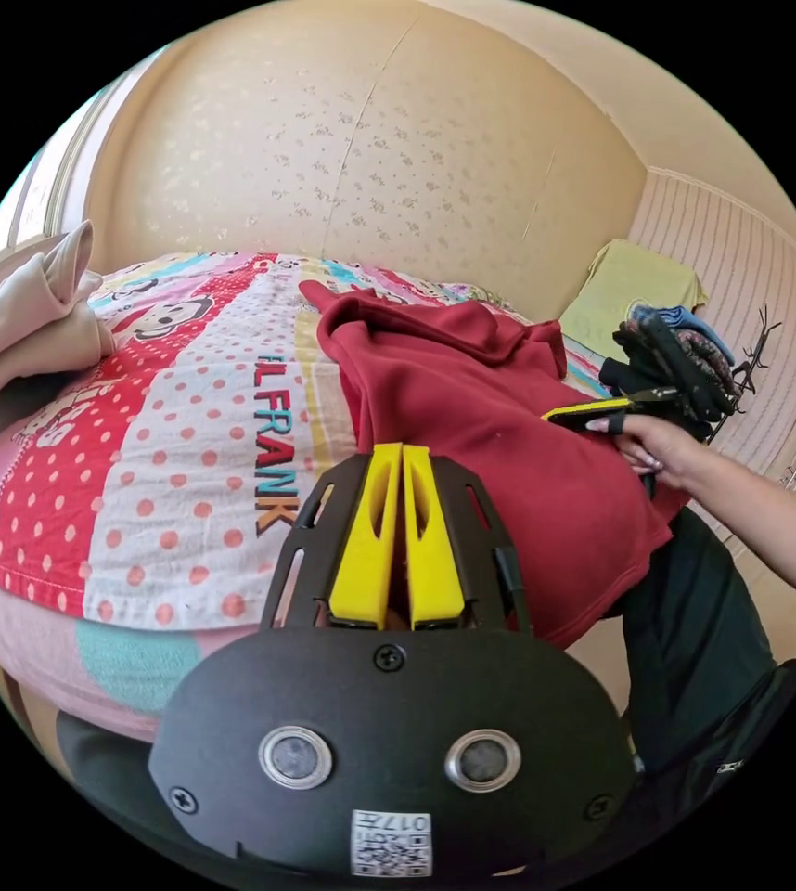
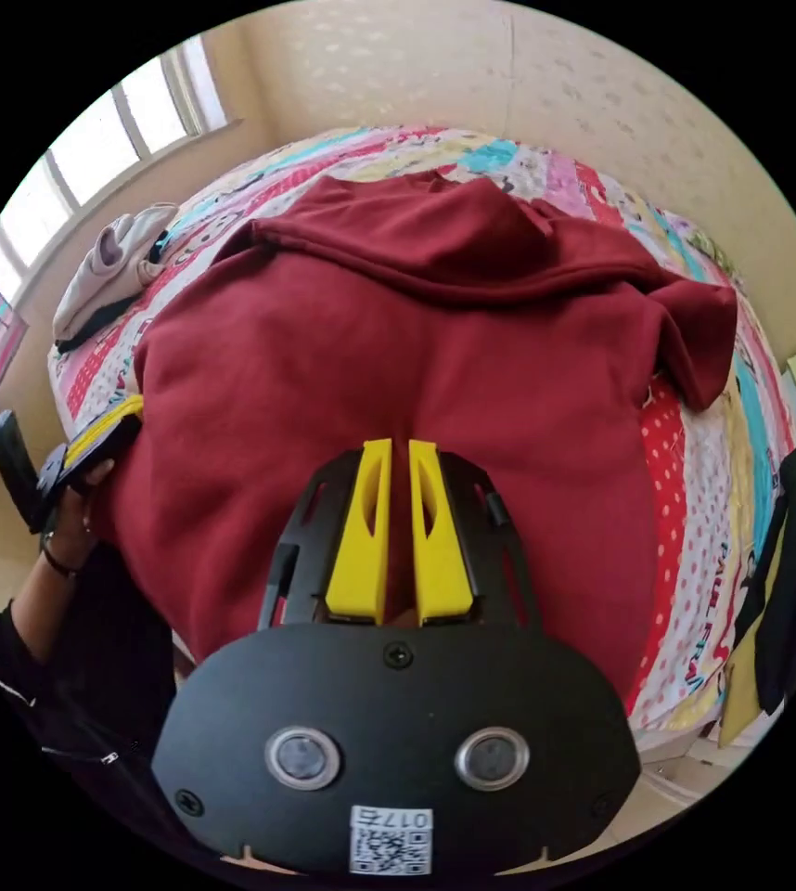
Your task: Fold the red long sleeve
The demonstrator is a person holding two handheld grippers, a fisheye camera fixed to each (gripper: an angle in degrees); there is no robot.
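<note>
Right now my left gripper (image 1: 402, 457) has its two yellow jaws pressed together, tips at the near edge of the red long sleeve (image 2: 398, 353); whether cloth is pinched between them I cannot tell. My right gripper (image 2: 399, 455) hovers over the middle of the garment, jaws nearly together with a thin gap showing, and again I cannot tell whether it grips fabric. From the left gripper view, my right gripper (image 1: 602, 408) appears off to the side, held in my hand (image 1: 653, 450) above the shirt's edge.

Beyond both tips, the shirt lies spread on a patterned quilt (image 1: 185, 445) covering the bed, its hem hanging over the near edge, its far end bunched, one sleeve crumpled to the side.

To fold well, I judge I should smooth the bunched part flat first, then take hold at matching points so the edges meet evenly.

Counted: one red shirt, two grippers, one beige garment (image 1: 27, 316) lying far beyond the left tips, one dark pile of clothes (image 1: 676, 357) past my right hand.
</note>
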